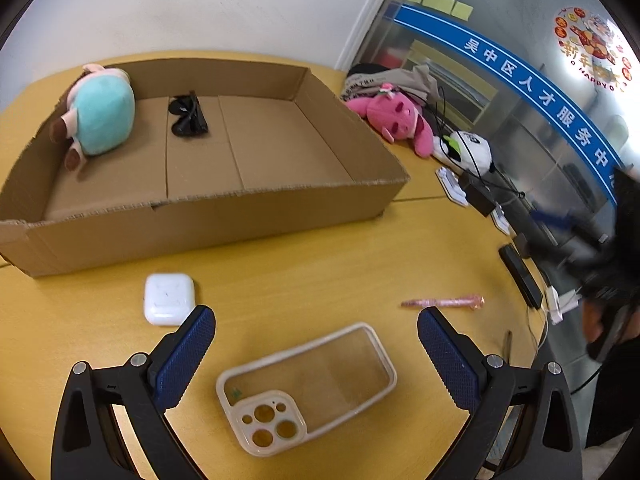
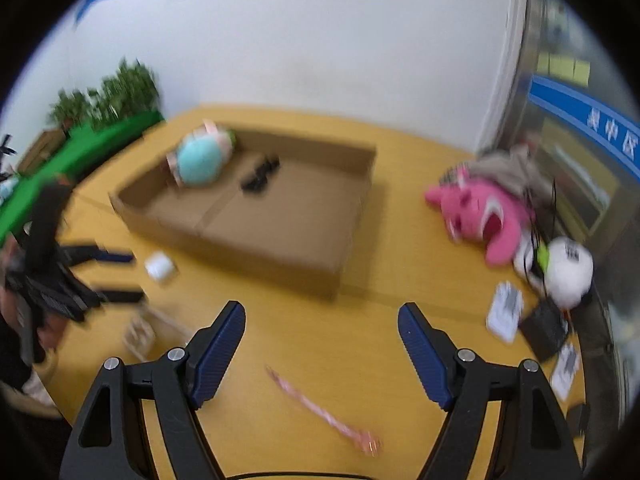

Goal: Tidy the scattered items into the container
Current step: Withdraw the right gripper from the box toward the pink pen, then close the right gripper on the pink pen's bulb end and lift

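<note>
Left gripper [image 1: 316, 334] fingers wide apart, nothing held, hovering over the clear phone case [image 1: 306, 390] lying flat on the yellow tabletop [image 1: 320, 264]. White earbuds case [image 1: 169, 298] sits just beside the left finger, near the box's front wall. Right gripper [image 2: 322, 330] fingers also spread wide, empty; pink pen [image 2: 320, 414] lies on the tabletop between and below them, not touched. Cardboard box [image 1: 224, 220] already holds a teal plush [image 1: 102, 116] in its far-left corner and black sunglasses [image 1: 188, 116] beside it. Right view is blurred.
</note>
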`<state>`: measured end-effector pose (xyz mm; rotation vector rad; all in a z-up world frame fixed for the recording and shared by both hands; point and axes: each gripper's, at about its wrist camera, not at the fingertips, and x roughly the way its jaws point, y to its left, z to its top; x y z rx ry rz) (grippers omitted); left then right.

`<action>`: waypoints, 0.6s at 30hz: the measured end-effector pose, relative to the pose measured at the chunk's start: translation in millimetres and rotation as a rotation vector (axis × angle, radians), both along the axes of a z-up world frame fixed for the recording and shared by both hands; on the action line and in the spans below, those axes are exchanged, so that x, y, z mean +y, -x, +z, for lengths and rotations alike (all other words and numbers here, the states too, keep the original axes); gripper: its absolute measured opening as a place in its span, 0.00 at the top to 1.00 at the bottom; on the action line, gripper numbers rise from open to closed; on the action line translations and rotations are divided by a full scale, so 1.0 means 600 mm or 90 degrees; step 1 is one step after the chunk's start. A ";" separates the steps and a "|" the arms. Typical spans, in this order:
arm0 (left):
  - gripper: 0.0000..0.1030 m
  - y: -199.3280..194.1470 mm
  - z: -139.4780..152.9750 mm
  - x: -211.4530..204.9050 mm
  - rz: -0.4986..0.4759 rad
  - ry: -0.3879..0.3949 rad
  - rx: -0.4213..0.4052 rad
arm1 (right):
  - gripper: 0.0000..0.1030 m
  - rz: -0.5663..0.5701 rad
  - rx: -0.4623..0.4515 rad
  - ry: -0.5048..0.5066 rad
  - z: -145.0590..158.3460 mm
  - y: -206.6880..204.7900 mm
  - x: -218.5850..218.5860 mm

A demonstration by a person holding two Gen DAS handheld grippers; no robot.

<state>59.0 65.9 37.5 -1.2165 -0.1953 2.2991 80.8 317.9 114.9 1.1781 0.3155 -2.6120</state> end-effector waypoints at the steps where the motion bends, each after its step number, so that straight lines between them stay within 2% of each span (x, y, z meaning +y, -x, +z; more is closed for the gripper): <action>1: 0.00 -0.001 -0.004 0.001 -0.002 -0.001 -0.004 | 0.24 -0.012 -0.025 -0.005 -0.023 -0.004 0.012; 7: 0.00 -0.013 -0.016 0.021 -0.028 -0.002 -0.016 | 0.25 -0.025 -0.130 -0.027 -0.143 -0.019 0.073; 11: 0.00 -0.023 -0.019 0.035 -0.042 0.005 -0.022 | 0.42 0.000 -0.167 -0.017 -0.193 -0.019 0.090; 13: 0.01 -0.024 -0.024 0.038 -0.036 0.006 -0.034 | 0.53 0.004 -0.185 -0.017 -0.212 -0.014 0.095; 14: 0.01 -0.024 -0.026 0.039 -0.035 0.007 -0.037 | 0.64 0.000 -0.197 -0.023 -0.223 -0.012 0.098; 15: 0.01 -0.025 -0.027 0.039 -0.033 0.009 -0.039 | 0.68 -0.001 -0.195 -0.020 -0.228 -0.013 0.100; 18: 0.02 -0.024 -0.028 0.039 -0.027 0.009 -0.042 | 0.73 -0.007 -0.201 -0.020 -0.232 -0.020 0.092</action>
